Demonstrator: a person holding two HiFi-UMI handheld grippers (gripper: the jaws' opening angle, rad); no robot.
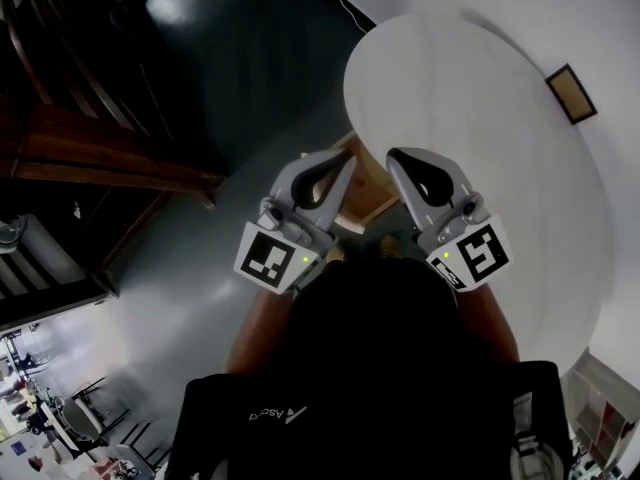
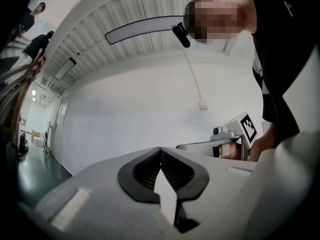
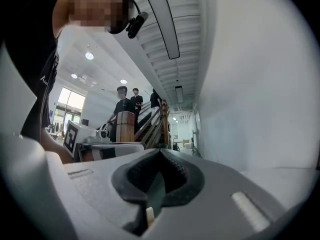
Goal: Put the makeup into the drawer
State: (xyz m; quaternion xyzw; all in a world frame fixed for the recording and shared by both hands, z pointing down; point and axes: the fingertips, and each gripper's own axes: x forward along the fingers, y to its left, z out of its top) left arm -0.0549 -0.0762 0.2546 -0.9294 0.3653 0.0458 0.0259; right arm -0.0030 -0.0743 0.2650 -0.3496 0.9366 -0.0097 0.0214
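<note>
**Both grippers shut and empty, held up at chest height**

A dark, glossy floor (image 1: 190, 268) fills the left of the head view. A round white table (image 1: 480, 148) takes up the right. Dark wooden stairs (image 1: 100, 158) run along the upper left. The person's dark-clothed torso (image 1: 380, 368) fills the bottom of the view, and both forearms reach forward from it.

The left gripper (image 1: 343, 160) and the right gripper (image 1: 397, 156) are side by side, near each other but apart. They are above a wooden box (image 1: 368, 190) at the table's near edge. In each gripper view the dark pads meet at the tips with nothing between them, so both jaws are fully closed. The left gripper view looks onto a bare white wall (image 2: 140, 114). A small brown-framed square (image 1: 571, 93) lies on the far side of the table.

The makeup cannot be made out in any view, and neither gripper carries it.
</note>
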